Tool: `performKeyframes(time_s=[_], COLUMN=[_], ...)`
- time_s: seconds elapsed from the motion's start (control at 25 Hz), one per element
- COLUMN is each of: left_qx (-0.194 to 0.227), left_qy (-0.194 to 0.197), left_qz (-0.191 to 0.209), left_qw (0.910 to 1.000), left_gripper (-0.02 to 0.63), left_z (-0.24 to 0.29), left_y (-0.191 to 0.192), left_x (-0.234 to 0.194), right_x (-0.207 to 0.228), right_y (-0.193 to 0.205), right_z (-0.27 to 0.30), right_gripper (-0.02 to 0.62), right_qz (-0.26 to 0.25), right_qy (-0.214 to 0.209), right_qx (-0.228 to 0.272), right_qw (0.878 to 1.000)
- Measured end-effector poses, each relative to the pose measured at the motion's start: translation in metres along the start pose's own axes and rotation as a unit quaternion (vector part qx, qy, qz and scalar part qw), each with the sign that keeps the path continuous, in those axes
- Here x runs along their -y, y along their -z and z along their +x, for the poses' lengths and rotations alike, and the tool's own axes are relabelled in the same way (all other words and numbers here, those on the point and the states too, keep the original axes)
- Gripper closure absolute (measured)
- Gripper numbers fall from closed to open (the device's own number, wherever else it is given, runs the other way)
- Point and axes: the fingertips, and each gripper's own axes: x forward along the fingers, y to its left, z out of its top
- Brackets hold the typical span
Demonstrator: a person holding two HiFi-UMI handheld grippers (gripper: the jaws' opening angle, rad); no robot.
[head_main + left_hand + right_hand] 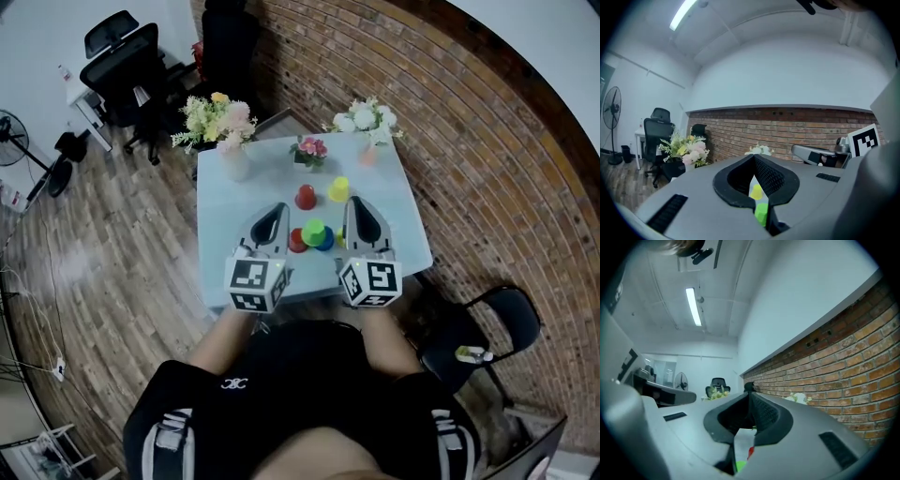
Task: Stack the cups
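While green cup (313, 230) is sitting between them, left tongs (277, 207) and right tongs (355, 202) are hovering pressed together, empty.

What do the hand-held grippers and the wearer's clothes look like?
The left hand-held gripper and right hand-held gripper match: grey tapered shells, black ribbed pads lining the jaws and black slots on top. Each has a white cube with black square markers at the rear. The person wears a black top with a small white emblem.
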Motion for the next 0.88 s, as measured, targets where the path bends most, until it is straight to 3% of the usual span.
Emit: performKeyframes(time_s=[0.04, 0.2, 0.36, 0.48, 0.68, 0.76, 0.88], left_qx=[0.0, 0.002, 0.005, 0.0, -0.004, -0.005, -0.011], left_qy=[0.006, 0.021, 0.02, 0.011, -0.044, -0.078, -0.133], left_qz=[-0.001, -0.012, -0.022, -0.022, -0.019, -0.02, -0.022], left_qw=[1.0, 0.9997, 0.9996, 0.9997, 0.9989, 0.9968, 0.9909], left_gripper=[0.603, 0.603, 0.604, 0.603, 0.604, 0.603, 0.603], left_z=[0.0, 0.0, 0.005, 0.013, 0.031, 0.037, 0.04], left_y=[0.002, 0.006, 0.009, 0.013, 0.014, 0.014, 0.014], left_x=[0.001, 0.002, 0.0, 0.0, -0.013, -0.017, -0.024], right_x=[-0.004, -0.001, 0.019, 0.036, 0.068, 0.08, 0.084], right_y=[0.0, -0.002, -0.002, 0.01, 0.03, 0.047, 0.075], right_z=[-0.001, 0.0, 0.006, 0.015, 0.041, 0.054, 0.071], right_gripper=[0.575, 0.338, 0.189, 0.175, 0.176, 0.176, 0.178], right_qz=[0.004, 0.012, 0.026, 0.005, -0.013, -0.037, -0.063], right_qy=[-0.015, -0.052, -0.084, -0.133, -0.238, -0.272, -0.337], right_qx=[0.003, 0.005, 0.004, -0.03, -0.087, -0.114, -0.157], right_qw=[1.0, 0.999, 0.996, 0.991, 0.967, 0.955, 0.926])
